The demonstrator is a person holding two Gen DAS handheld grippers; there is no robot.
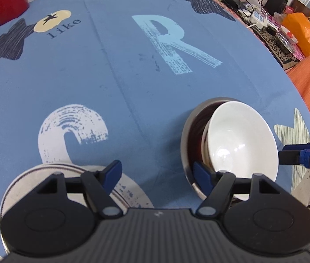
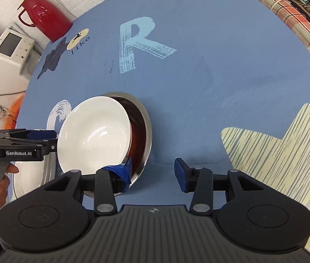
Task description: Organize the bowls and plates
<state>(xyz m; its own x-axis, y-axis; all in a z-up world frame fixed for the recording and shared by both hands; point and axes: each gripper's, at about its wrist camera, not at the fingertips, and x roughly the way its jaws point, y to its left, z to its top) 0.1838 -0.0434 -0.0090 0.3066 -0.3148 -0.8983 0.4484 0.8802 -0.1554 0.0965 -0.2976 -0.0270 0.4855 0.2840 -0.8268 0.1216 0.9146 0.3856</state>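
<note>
A white ceramic bowl (image 2: 94,132) already sits tilted inside a steel bowl (image 2: 143,131), just ahead of my left tongs (image 1: 157,173) and to the left of my right tongs (image 2: 154,172); that nesting looks done. Both tongs stand apart and grip nothing. A striped-rim plate (image 1: 21,179) under my left tongs' left finger is, I judge, not yet stacked.

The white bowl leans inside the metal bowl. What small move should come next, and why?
Probably ease the right gripper slightly left, so its fingers straddle the white bowl rim. The bowl sits tilted in the metal bowl, not flat, and both grippers are open; the left gripper holds nothing.
</note>
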